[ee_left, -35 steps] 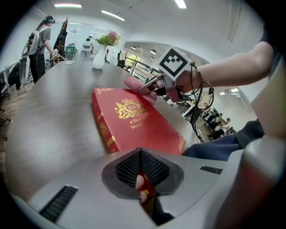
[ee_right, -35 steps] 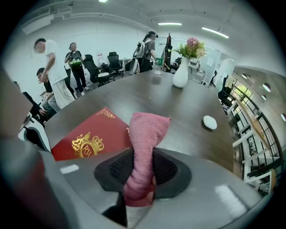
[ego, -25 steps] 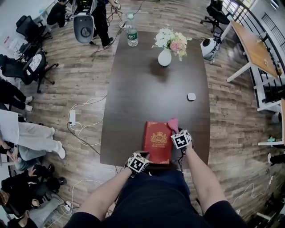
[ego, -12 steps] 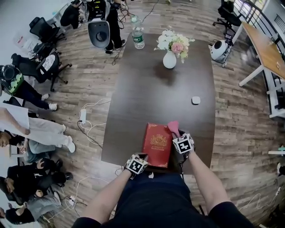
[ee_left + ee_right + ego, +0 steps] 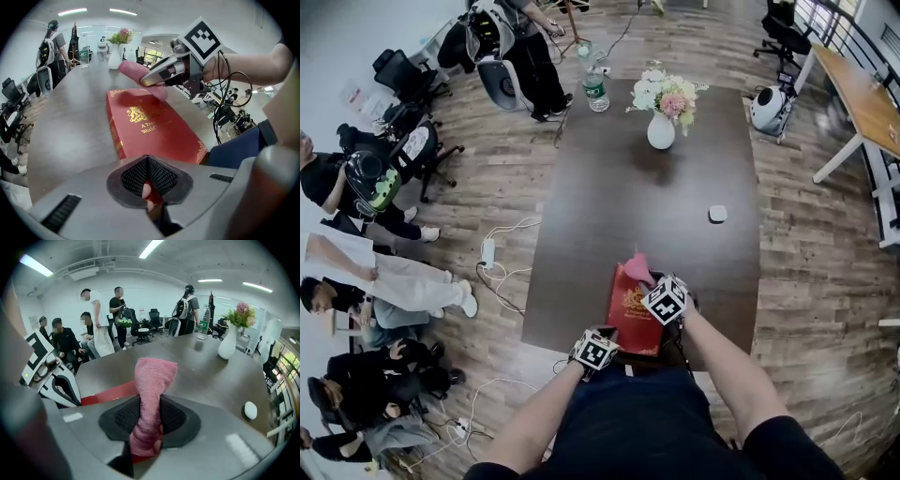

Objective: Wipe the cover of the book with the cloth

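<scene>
Seemingly mid-wipe: the right gripper (image 5: 149, 427), jaws clamped on the pink cloth (image 5: 152, 380), holds it over the far end of the red book (image 5: 630, 317), lower centre of the head view; the left gripper (image 5: 149, 190) pinches the book's near edge. Most of the cover is probably left to wipe.

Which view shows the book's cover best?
The left gripper view: the book fills the middle, gold emblem and title visible. The head view shows it small, partly under the right gripper; the right gripper view, only a red strip beside the cloth.
</scene>
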A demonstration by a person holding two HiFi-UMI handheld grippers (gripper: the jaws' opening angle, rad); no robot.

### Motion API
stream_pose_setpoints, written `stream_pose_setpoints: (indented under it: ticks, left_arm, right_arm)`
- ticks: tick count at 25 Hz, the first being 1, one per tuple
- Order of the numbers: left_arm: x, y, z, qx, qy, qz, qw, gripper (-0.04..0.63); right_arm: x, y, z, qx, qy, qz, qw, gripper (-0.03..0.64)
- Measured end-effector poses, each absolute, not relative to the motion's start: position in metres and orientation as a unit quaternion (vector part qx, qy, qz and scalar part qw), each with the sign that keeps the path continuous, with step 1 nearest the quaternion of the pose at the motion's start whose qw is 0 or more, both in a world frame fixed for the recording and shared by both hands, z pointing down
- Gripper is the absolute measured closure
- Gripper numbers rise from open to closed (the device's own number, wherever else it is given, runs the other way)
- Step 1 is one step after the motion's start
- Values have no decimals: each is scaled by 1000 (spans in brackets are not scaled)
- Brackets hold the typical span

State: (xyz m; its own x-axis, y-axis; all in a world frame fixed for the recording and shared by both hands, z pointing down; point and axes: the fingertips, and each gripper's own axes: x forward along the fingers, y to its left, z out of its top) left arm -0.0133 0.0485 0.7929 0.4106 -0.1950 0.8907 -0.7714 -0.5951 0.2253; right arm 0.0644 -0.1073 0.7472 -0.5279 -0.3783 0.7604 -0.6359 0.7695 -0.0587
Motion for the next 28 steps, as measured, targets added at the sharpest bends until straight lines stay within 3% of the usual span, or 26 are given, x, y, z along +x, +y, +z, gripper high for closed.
stream_pose_setpoints:
  ticks: [16,28]
  left_arm:
    - [-13,50,794,787,-308,422,328,600]
    - [-15,51,791,785,-311,423,328,600]
  right_arm:
    - [-17,-111,769,209,-867,92,443,499]
    - [-26,-104,786,171,-863,47,473,499]
